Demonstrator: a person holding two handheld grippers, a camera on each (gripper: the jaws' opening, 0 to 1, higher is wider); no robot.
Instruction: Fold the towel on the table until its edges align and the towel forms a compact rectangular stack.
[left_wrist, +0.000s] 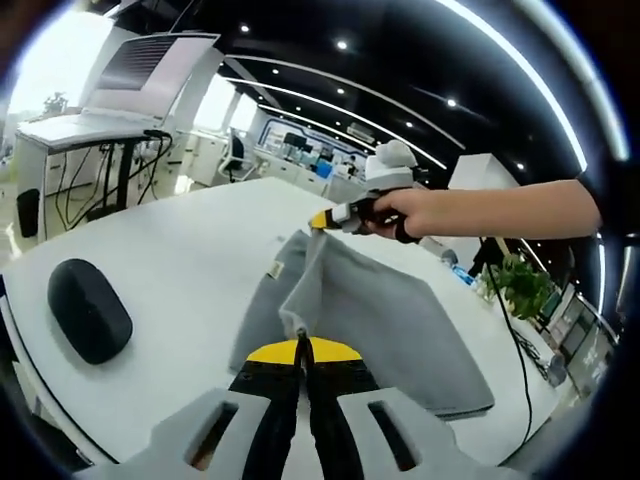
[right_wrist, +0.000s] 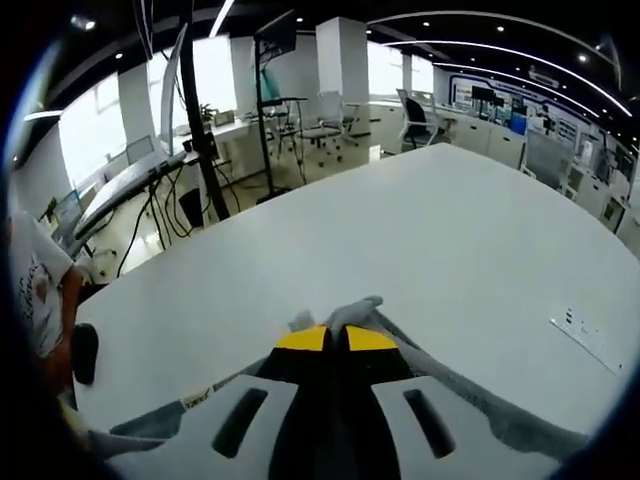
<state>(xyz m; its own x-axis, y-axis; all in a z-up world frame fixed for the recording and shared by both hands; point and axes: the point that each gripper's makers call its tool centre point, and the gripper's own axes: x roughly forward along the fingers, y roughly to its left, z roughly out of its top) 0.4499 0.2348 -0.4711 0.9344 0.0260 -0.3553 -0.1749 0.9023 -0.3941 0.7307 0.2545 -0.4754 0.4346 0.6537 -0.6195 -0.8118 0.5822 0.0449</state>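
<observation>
From the left gripper view you got the whole picture: the soft grey fabric towel (left_wrist: 350, 320) was spread across the big white counter (left_wrist: 180, 260), with its near edge lifted off the surface. A dark oval mouse-shaped object (left_wrist: 88, 310) sat off on the counter, well apart from the towel. A person's hand (left_wrist: 410, 212) reached in holding the right tongs (left_wrist: 322, 219), yellow-tipped and pinched shut on the far corner of the towel, which was pulled up off the counter there. A small tag showed on the towel's edge just below that corner.

The left tongs (left_wrist: 300, 350) were closed tight too, yellow tips together on a raised bit of the towel's near edge, so the cloth hung between the two grips.

The right gripper view was a lot less informative about the towel, just a little grey bunch poking out past the closed yellow tips of the right tongs (right_wrist: 337, 338), plus a strip of grey trailing off beside the gripper body. What it did show was the far stretch of white counter (right_wrist: 450, 230) with a flat white strip (right_wrist: 590, 340) lying on it, and office desks and chairs behind.

No containers anywhere on the counter that I could see.
</observation>
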